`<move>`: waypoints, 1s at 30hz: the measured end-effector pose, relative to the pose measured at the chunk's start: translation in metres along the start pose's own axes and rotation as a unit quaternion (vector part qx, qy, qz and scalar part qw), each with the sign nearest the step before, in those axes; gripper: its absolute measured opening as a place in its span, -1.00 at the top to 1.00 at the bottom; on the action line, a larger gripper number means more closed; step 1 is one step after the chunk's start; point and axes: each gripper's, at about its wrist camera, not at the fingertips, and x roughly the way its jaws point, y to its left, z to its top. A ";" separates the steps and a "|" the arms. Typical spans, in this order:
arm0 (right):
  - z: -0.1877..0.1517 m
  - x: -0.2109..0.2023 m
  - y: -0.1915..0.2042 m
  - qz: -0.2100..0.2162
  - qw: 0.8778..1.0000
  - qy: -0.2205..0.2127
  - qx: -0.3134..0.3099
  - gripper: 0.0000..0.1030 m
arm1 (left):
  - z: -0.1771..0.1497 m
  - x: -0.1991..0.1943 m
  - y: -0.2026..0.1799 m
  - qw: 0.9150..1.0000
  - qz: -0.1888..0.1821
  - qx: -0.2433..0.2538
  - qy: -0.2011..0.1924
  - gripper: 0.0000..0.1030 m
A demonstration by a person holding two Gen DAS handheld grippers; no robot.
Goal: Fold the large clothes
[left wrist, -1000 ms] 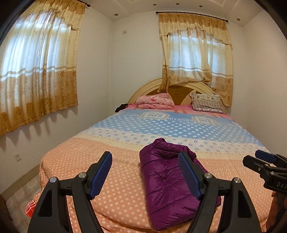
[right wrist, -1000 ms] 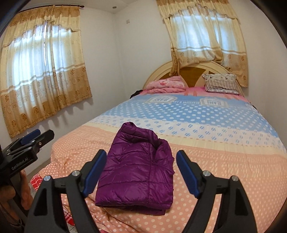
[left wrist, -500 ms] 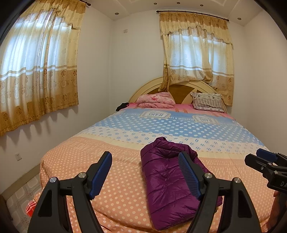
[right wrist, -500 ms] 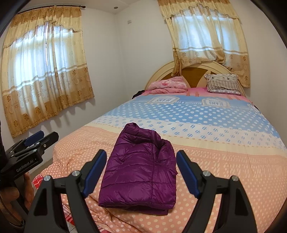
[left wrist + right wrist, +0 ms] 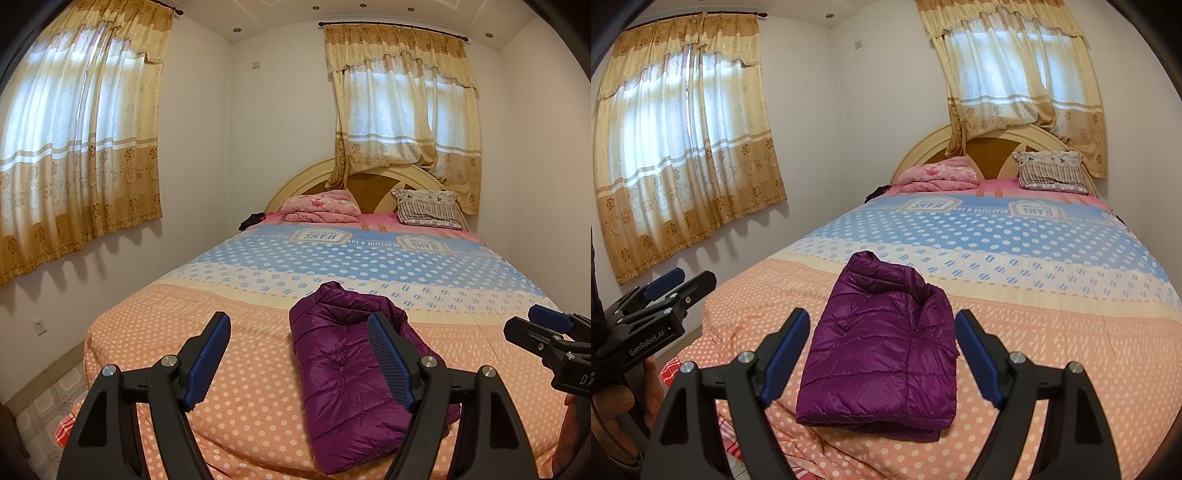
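A purple quilted down jacket (image 5: 343,365) (image 5: 882,354) lies folded into a compact rectangle on the orange dotted end of the bed (image 5: 229,369) (image 5: 1052,350). My left gripper (image 5: 299,328) hovers off the foot of the bed, open and empty, with the jacket behind its right finger. My right gripper (image 5: 881,325) is also open and empty, held short of the jacket, which shows between its blue pads. Each gripper appears at the edge of the other's view: the right gripper (image 5: 535,332) and the left gripper (image 5: 679,280), both with the jaws apart.
The bed nearly fills the room. A pink folded blanket (image 5: 321,208) and a striped pillow (image 5: 428,212) lie at the headboard. Curtained windows (image 5: 74,147) (image 5: 1015,74) are on the left wall and behind the bed. A narrow strip of tiled floor (image 5: 44,406) runs at left.
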 end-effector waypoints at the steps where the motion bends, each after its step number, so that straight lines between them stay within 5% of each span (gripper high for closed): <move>1: 0.000 0.000 0.000 0.001 1.000 0.000 0.001 -0.63 | 0.000 0.000 0.000 1.000 0.000 0.000 0.000 -0.49; 30: -0.008 0.001 0.004 0.005 1.000 0.005 0.005 -0.65 | 0.001 0.007 0.008 1.000 -0.005 0.005 0.011 -0.50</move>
